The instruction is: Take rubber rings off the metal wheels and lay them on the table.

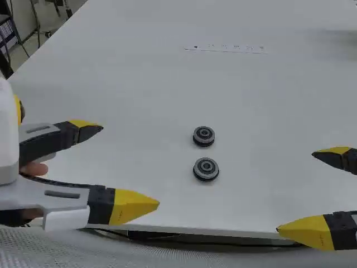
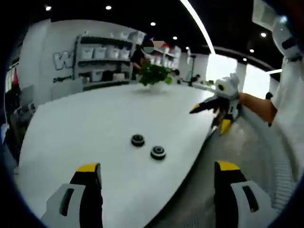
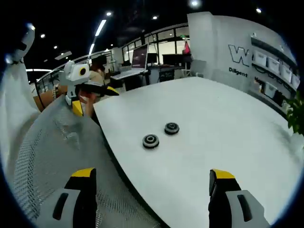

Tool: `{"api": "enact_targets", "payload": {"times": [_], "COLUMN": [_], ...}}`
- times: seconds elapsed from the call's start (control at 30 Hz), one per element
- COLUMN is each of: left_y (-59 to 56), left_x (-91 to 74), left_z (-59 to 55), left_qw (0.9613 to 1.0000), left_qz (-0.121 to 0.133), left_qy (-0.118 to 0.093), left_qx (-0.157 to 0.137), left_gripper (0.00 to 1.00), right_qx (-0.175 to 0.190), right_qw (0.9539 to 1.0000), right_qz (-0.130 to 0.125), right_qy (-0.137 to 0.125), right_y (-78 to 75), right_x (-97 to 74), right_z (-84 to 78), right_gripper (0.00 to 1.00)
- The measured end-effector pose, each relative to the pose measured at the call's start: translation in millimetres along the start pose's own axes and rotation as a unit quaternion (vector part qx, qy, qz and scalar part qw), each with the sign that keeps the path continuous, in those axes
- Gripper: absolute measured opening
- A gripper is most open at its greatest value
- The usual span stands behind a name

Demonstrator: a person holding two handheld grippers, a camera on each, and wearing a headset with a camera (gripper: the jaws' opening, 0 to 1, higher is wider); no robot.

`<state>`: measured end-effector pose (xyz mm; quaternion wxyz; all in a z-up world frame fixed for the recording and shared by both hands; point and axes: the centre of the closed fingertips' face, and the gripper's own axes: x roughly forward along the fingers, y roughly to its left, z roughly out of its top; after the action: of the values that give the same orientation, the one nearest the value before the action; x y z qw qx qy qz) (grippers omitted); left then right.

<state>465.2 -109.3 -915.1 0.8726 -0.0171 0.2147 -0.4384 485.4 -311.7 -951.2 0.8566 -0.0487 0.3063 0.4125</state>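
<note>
- The left gripper (image 1: 128,166) hovers over the near left part of the table (image 1: 167,67). Its jaws are spread wide with nothing between them.
- The right gripper (image 1: 296,191) hangs at the near right edge. It is also wide apart and holds nothing.
- Two small metal wheels lie flat on the table between the grippers, not far from the near edge. The far wheel (image 1: 203,136) and the near wheel (image 1: 206,169) sit close together but do not touch.
- Each wheel wears a dark rubber ring around its rim, as on the near wheel (image 1: 196,170), so we judge that no ring has come off yet.
- In the left gripper view the wheels (image 2: 157,152) sit just ahead of the jaws, a little left of centre. In the right gripper view they (image 3: 150,141) sit ahead and slightly left.
- We expect the wheels to be hard, smooth and light enough to skid on the slick tabletop if we push them from one side.
- The rings look soft and stretchy. They will probably cling to the metal and spring back if we let go too soon.
- We think it best to pin one wheel with one gripper, pinching it across its body. The other gripper then nips the ring at its outer edge and rolls it off sideways.
- A shallow bite on the rubber may slip, so we want the jaw tips well onto the ring's edge without catching the metal.
- We cannot tell from here how deep the ring sits in the rim.
</note>
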Motion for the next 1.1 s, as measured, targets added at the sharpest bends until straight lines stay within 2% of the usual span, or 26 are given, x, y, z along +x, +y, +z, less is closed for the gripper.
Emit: {"api": "enact_targets", "payload": {"times": [0.07,0.13,0.2,0.27,0.33,0.37,0.4,0.47,0.53,0.6,0.67,0.73,0.8,0.9,0.97,1.03,1.1], "left_y": [0.6,5.0,10.3,10.3,10.3,10.3,13.6,17.4,20.9,22.4,25.7,29.0,30.0,29.9,30.0,28.9,26.6], "left_x": [0.8,0.4,0.0,0.0,0.7,1.3,1.5,0.1,-1.9,-2.6,-3.6,-4.4,-3.4,-3.5,-3.8,-2.8,-1.1], "left_z": [-1.6,-4.9,-6.0,-7.2,-8.9,-9.5,-8.1,-7.8,-9.3,-11.2,-16.0,-24.2,-26.7,-25.3,-21.8,-18.8,-17.9], "left_qw": [1.0000,0.9995,0.9986,0.9982,0.9986,0.9991,0.9989,0.9986,0.9981,0.9977,0.9969,0.9951,0.9947,0.9953,0.9957,0.9962,0.9965], "left_qz": [0.002,0.012,0.031,0.035,0.030,0.030,0.039,0.048,0.056,0.060,0.069,0.078,0.079,0.075,0.077,0.073,0.067], "left_qy": [0.007,0.020,0.028,0.029,0.029,0.028,0.026,0.023,0.021,0.022,0.034,0.060,0.066,0.061,0.052,0.047,0.049], "left_qx": [0.006,0.021,0.033,0.040,0.031,0.013,0.001,0.003,-0.009,-0.023,-0.017,-0.008,-0.008,-0.007,-0.006,0.005,0.015], "left_gripper": [1.00,1.00,1.00,1.00,1.00,1.00,1.00,1.00,1.00,1.00,1.00,1.00,1.00,1.00,1.00,1.00,1.00], "right_qx": [0.002,0.013,0.003,-0.003,0.002,0.001,-0.008,-0.021,-0.017,-0.002,0.006,0.014,0.015,0.012,0.011,0.012,0.011], "right_qw": [1.0000,0.9999,0.9999,0.9997,0.9985,0.9976,0.9970,0.9969,0.9964,0.9960,0.9962,0.9959,0.9953,0.9954,0.9968,0.9983,0.9988], "right_qz": [0.005,-0.003,0.007,0.024,0.032,0.037,0.050,0.067,0.078,0.084,0.082,0.085,0.090,0.086,0.068,0.046,0.041], "right_qy": [-0.004,-0.007,-0.010,0.004,0.045,0.058,0.059,0.037,0.028,0.030,0.030,0.027,0.032,0.041,0.041,0.032,0.023], "right_y": [1.7,-1.3,3.2,8.9,10.5,11.7,15.2,21.6,24.1,22.3,20.3,21.5,24.3,23.3,17.0,9.8,8.5], "right_x": [0.4,-0.3,-0.2,1.0,2.6,2.8,3.3,2.9,1.6,1.7,2.1,2.4,2.8,3.5,3.0,2.0,0.4], "right_z": [1.5,3.1,3.5,-1.4,-15.2,-19.8,-20.2,-12.9,-10.5,-13.0,-13.1,-12.3,-13.6,-16.6,-16.7,-13.0,-10.1], "right_gripper": [0.99,0.98,0.99,0.99,0.97,0.96,0.97,0.97,0.97,0.97,0.99,0.98,0.97,0.97,0.97,0.97,0.96]}}
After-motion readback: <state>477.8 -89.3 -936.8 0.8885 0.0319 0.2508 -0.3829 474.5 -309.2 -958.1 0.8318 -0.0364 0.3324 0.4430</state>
